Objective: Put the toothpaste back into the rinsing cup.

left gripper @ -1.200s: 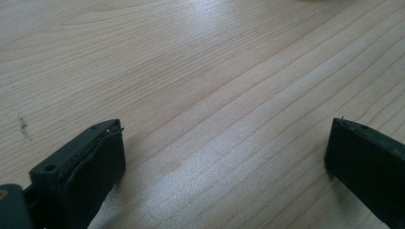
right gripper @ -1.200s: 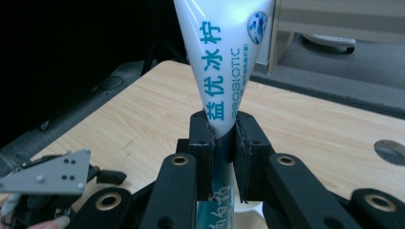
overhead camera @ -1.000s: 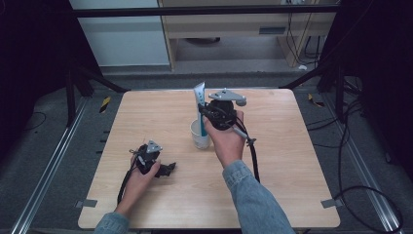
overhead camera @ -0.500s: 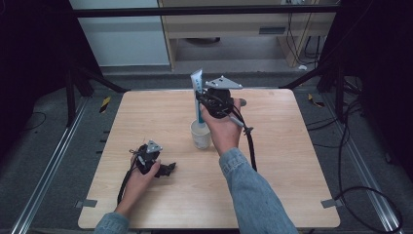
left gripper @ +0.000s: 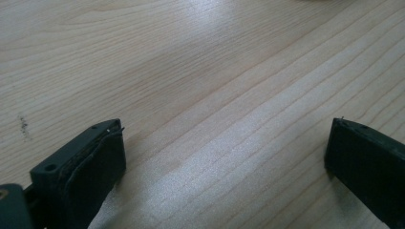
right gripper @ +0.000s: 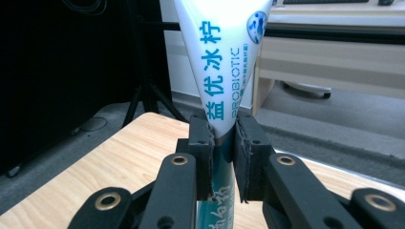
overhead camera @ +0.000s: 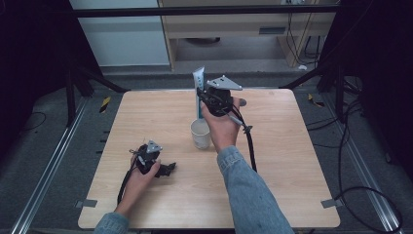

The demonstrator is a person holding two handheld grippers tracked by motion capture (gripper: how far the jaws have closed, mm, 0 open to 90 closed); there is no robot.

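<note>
— High view, what's there?

— A wooden table (overhead camera: 292, 161), light-grained, ringed by dark floor and black frame legs. Near its centre, a white cup (overhead camera: 200, 134). Raised above and just behind that cup, the right gripper (overhead camera: 204, 100), held in the right hand (overhead camera: 223, 127) and clamped on a white-and-teal toothpaste tube (overhead camera: 198, 83). Tube upright, broad crimped end topmost, lower end hanging over the cup; touching the cup or clear of it, cannot tell.

— And on the other side?

— Left gripper (overhead camera: 168, 169) low at the table's front-left, under the left hand (overhead camera: 139, 175), well apart from the cup.

— Left gripper view?

— Two black jaws spread wide, bare wood grain between them, nothing gripped.

— Right gripper view?

— Jaws pressed against the tube (right gripper: 224, 57) from both sides, at the narrow waist where white gives way to teal. Blue Chinese characters and the word PROBIOTIC running along the white part. Table edge below, pale cabinet (right gripper: 334, 47) behind.
</note>
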